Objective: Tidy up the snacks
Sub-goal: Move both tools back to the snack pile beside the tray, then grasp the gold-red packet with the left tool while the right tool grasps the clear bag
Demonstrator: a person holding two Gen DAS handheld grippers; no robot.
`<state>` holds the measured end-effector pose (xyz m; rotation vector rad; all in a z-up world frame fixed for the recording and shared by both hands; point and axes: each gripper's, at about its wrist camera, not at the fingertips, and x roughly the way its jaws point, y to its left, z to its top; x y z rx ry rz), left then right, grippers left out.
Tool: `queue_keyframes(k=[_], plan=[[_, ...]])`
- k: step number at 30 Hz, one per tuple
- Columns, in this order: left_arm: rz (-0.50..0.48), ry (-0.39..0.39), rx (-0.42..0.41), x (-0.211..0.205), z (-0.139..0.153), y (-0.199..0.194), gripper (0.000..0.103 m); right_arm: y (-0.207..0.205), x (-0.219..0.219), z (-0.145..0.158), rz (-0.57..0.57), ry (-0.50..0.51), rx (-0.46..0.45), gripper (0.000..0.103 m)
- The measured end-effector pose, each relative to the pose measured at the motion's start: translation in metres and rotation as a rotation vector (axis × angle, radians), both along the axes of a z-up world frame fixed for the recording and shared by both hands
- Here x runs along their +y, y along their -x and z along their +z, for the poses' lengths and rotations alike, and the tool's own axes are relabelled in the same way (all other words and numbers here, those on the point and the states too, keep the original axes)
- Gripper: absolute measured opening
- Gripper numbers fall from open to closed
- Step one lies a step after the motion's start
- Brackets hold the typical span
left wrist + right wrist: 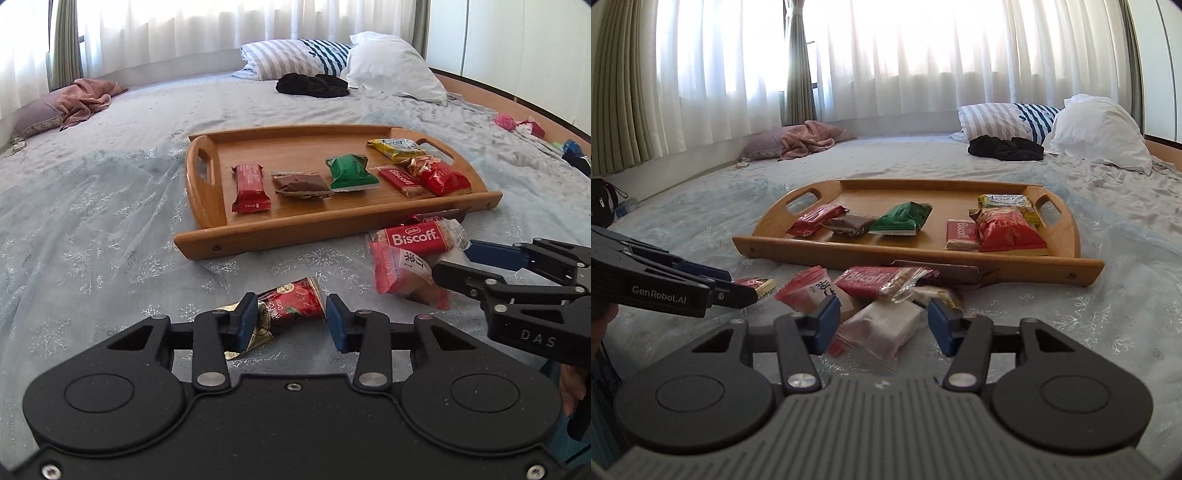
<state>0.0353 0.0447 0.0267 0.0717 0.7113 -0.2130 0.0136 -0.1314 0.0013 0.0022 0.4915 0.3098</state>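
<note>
A wooden tray [207, 236] with 2 cut-out handles lies on a bed [92, 221] covered in pale blue snowflake-print fabric. On the tray sit 6 snacks in a rough row: a red bar [250, 188], a brown-wrapped piece [301, 184], a green packet [351, 171], a small Biscoff biscuit [400, 181], a red crinkled bag [439, 177] partly over the biscuit, and a yellow packet [399, 148] behind them.

More snacks lie on the bed in front of the tray: a larger Biscoff pack [417, 236], a dark brown bar [945, 275] against the tray's front edge, a pink-red packet with Chinese print [399, 269], and a clear pouch with a white block [886, 326].

The left hand-held gripper [290, 319] has its blue pads narrowed onto a red and gold sachet [291, 306]; both pads appear to touch its 2 ends, the sachet resting on the bed.

The right hand-held gripper [881, 323] has its pads on either side of the clear pouch; the left pad touches it, while a slim gap shows at the right pad, so no firm grip is visible.

Striped and white pillows [1100, 129] lie at the far end by the curtains.
</note>
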Motion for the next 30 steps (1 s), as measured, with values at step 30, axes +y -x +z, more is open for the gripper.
queue_keyframes(k=[30], plan=[[-0.039,-0.059,-0.058,-0.011,-0.013,0.002,0.068,0.007,-0.029,-0.003,-0.234,0.024,0.023,0.042]])
